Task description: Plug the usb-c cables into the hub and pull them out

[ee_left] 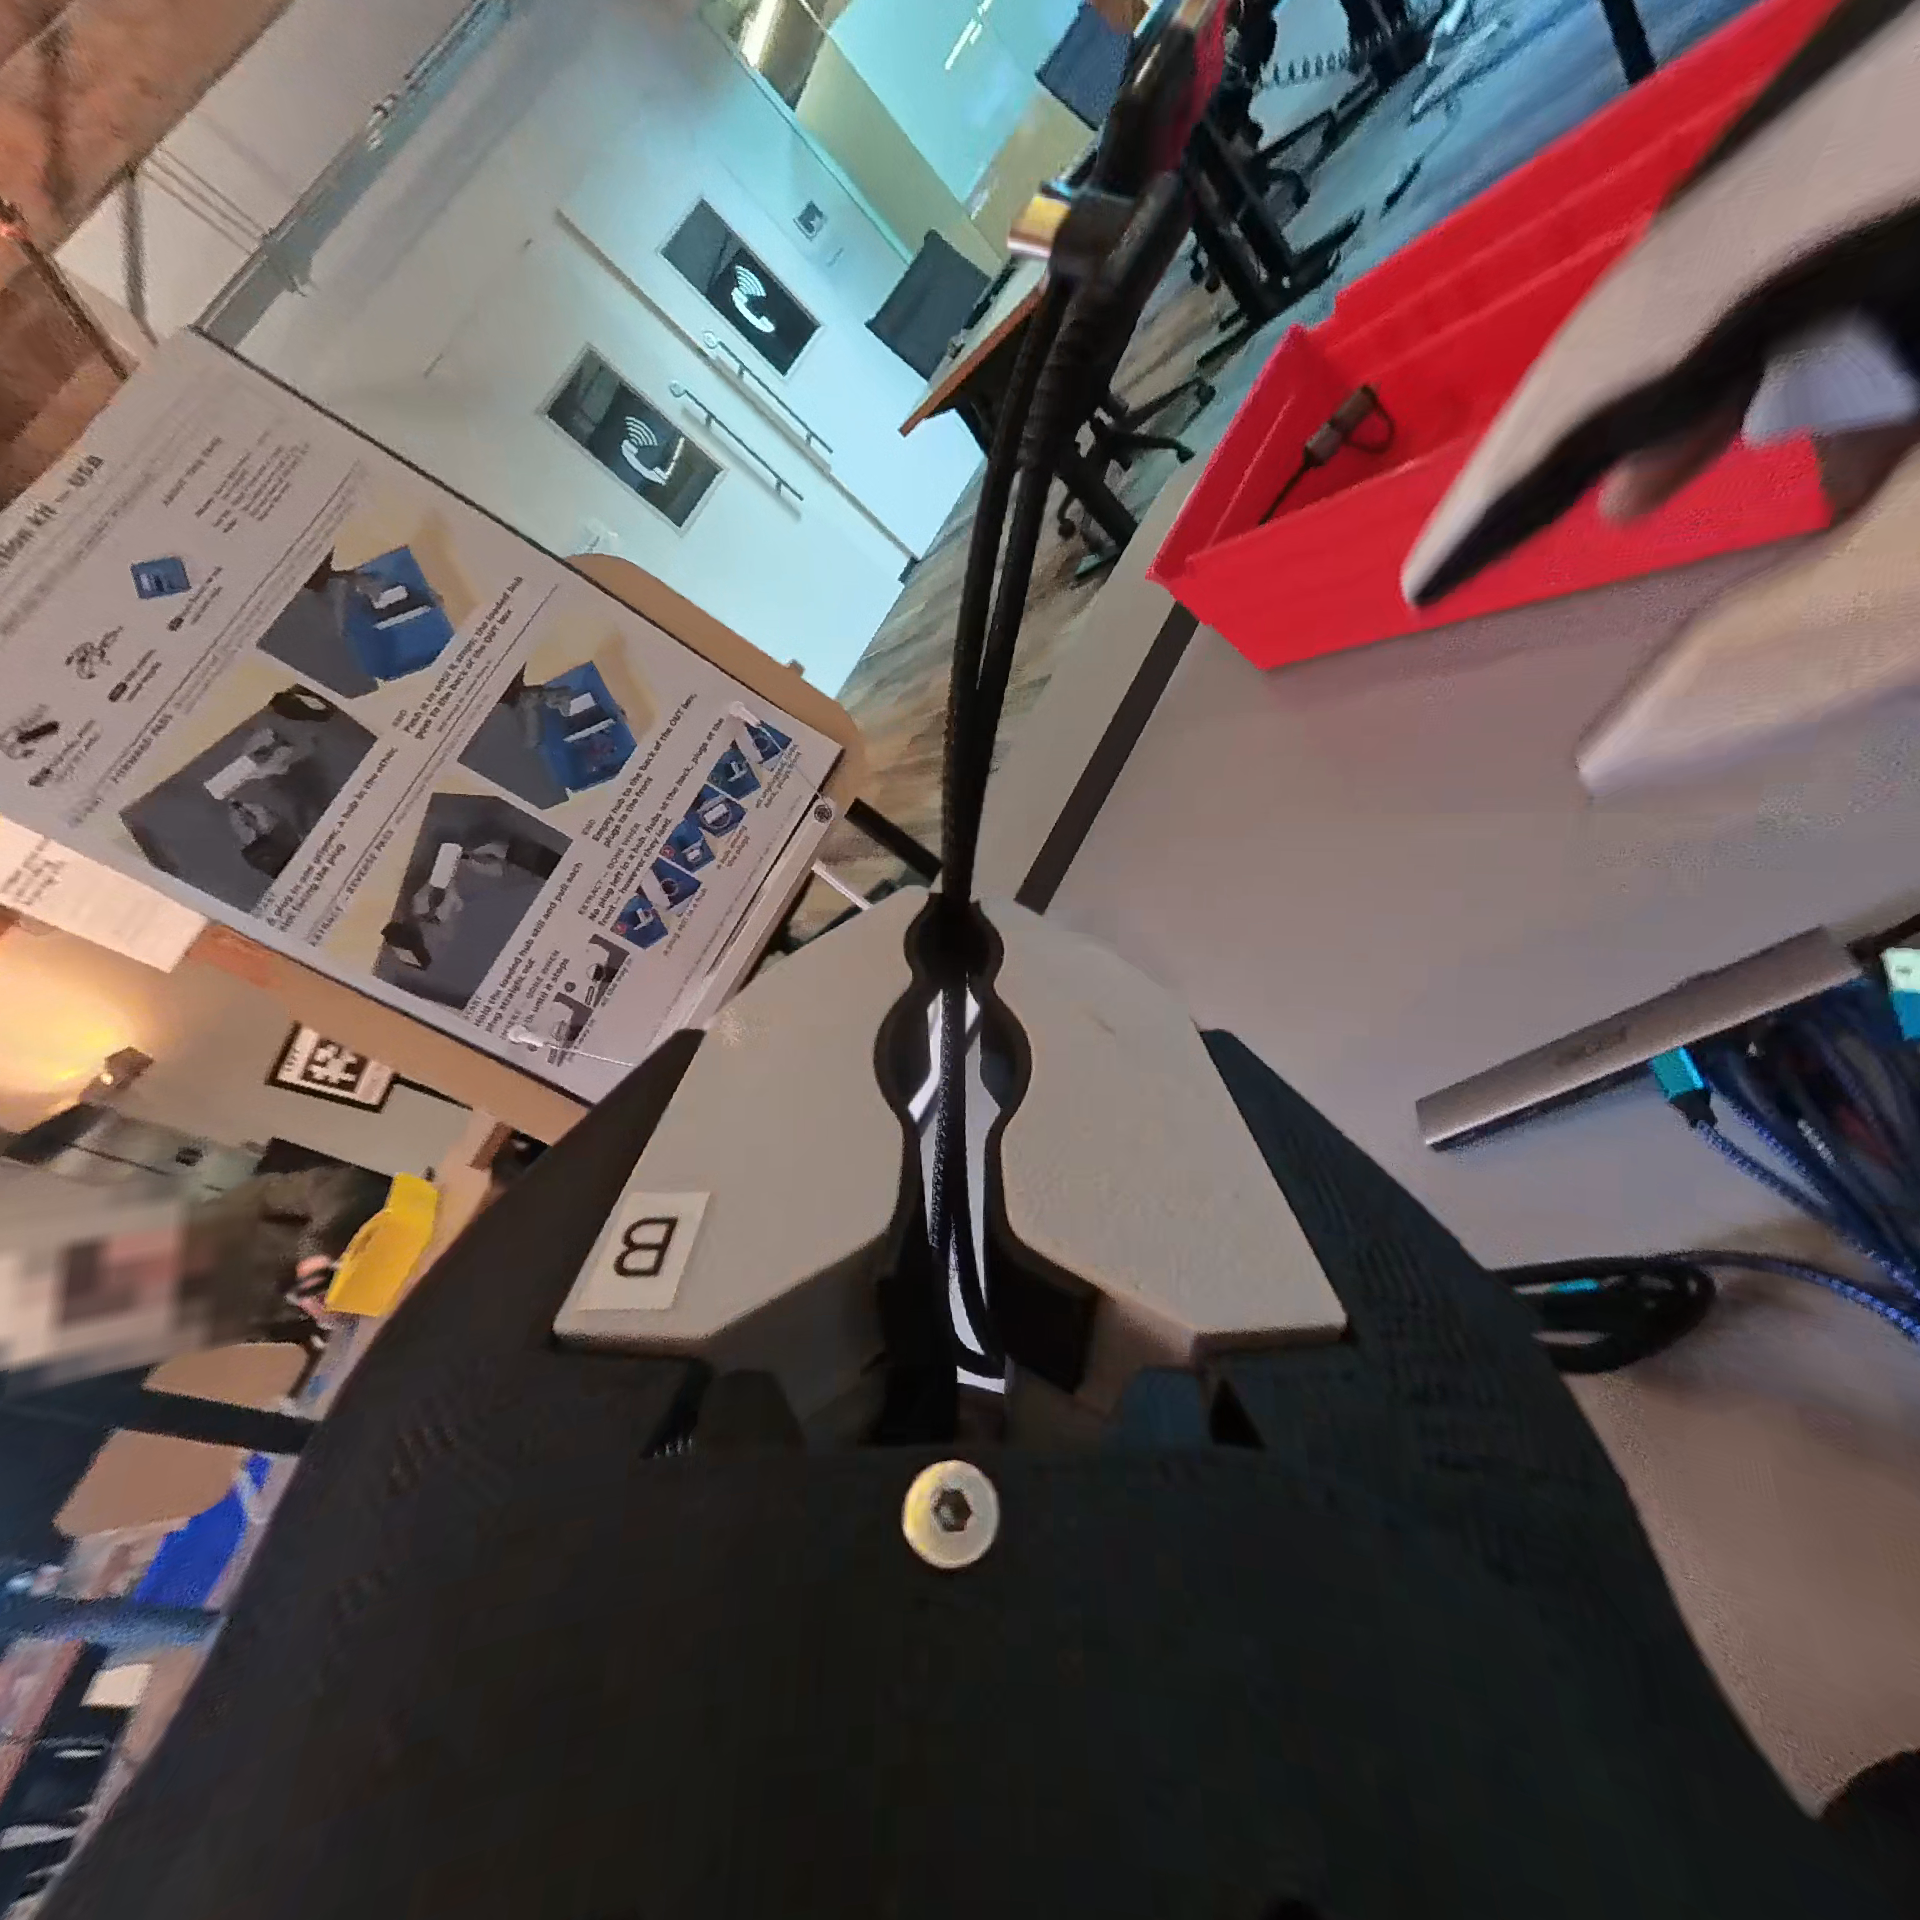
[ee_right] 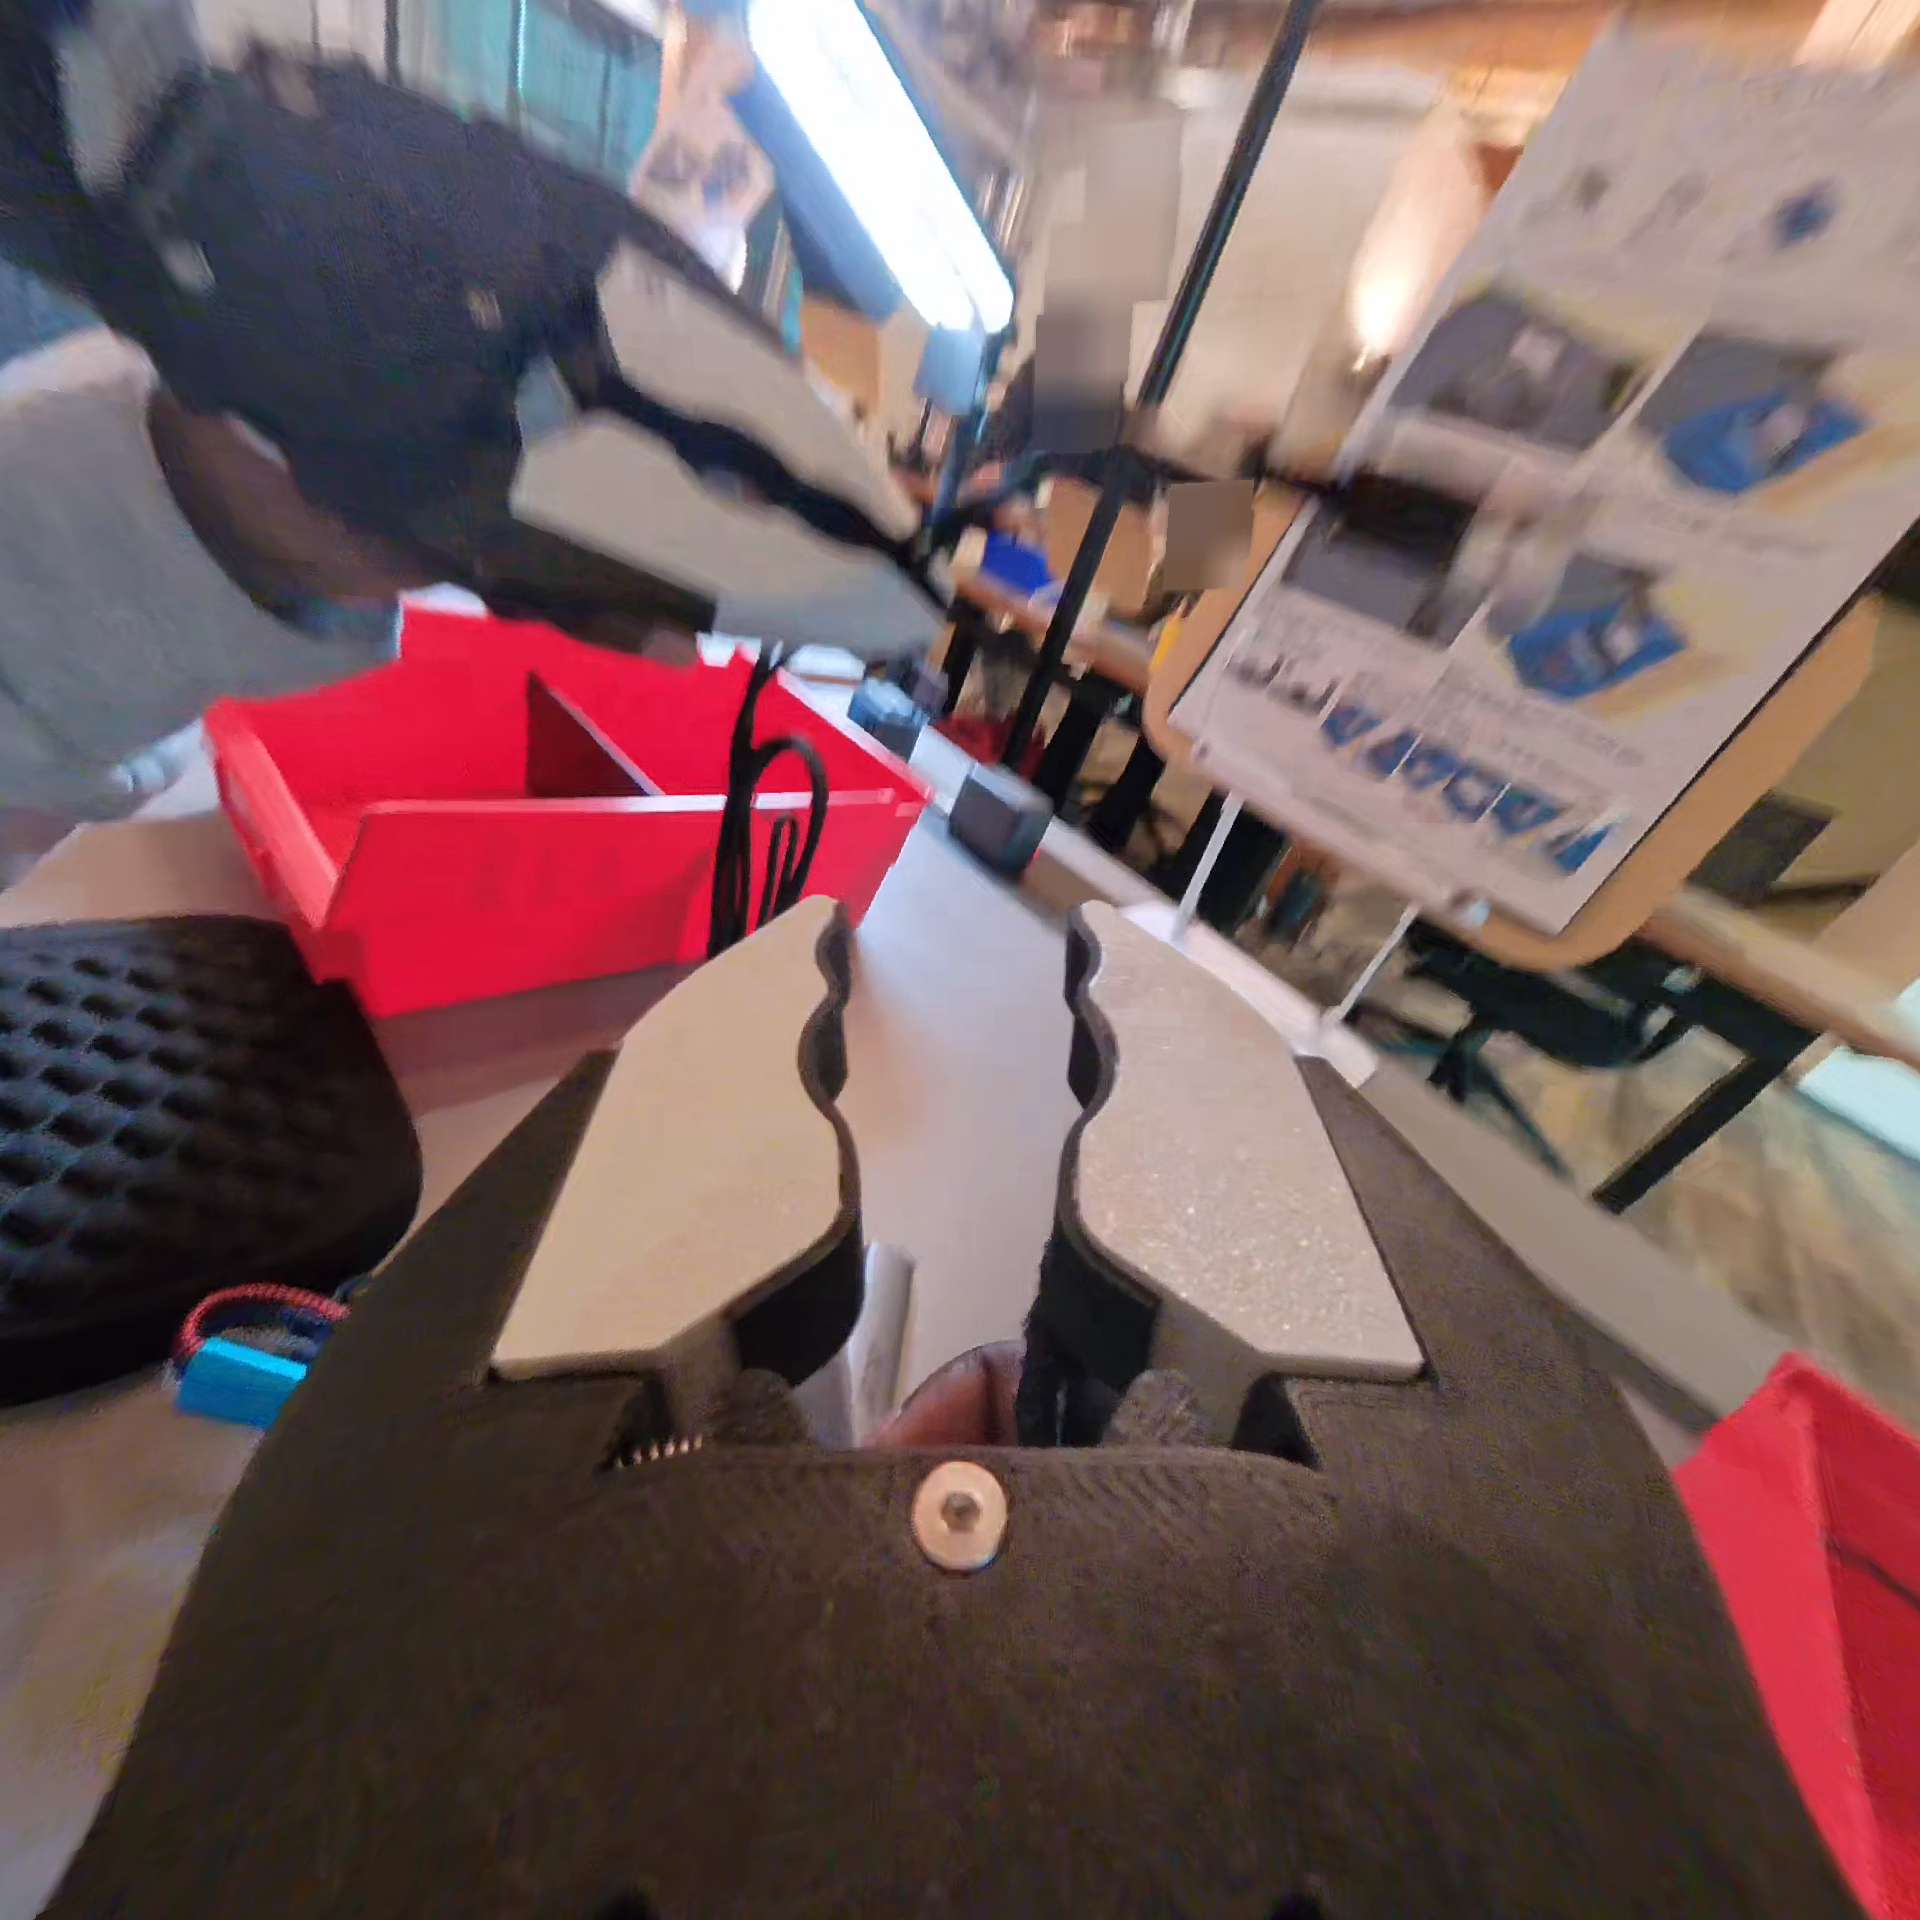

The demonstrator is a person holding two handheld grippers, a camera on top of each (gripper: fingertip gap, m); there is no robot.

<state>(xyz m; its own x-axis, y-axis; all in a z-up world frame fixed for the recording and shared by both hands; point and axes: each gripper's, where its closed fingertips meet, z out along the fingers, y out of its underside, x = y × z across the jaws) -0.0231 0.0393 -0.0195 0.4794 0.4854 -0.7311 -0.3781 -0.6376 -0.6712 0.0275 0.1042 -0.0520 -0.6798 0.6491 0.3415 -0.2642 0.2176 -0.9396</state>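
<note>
The black braided cable [ee_left: 971,727] is pinched between the pressed-together fingers of the left gripper [ee_left: 951,935], doubled into two strands that run through the scalloped gap between the grey pads and rise away from the tips. A white tag bearing a letter [ee_left: 644,1252] is seen on the left pad. Beyond the tips, the strands are carried up to a dark, blurred connector end [ee_left: 1117,187] near the top of the left wrist view. To the right, on the grey table [ee_left: 1299,883], a slim silver hub [ee_left: 1642,1049] is laid flat, with blue braided cables [ee_left: 1787,1122] bunched against its near side and a turquoise plug [ee_left: 1681,1075] just beside its edge. A dark cable loop [ee_left: 1621,1309] is seen lying near the blue ones. Farther off, a red divided bin [ee_left: 1351,499] is set on the table, with a small dark plug [ee_left: 1340,421] inside one compartment. An instruction board [ee_left: 416,727] is propped at the left.

In the right wrist view, the right gripper [ee_right: 961,940] is held with its fingers spread and nothing between them. Near its left side, a black mesh pad [ee_right: 177,1122] and a blue plug on a red braided cable [ee_right: 244,1366] are seen. Behind these, the red bin [ee_right: 540,862] is shown with black cable [ee_right: 774,821] hanging in front of its wall, up to the left gripper [ee_right: 914,582], which is blurred above it. A second red bin's corner [ee_right: 1818,1558] is visible at the lower right.
</note>
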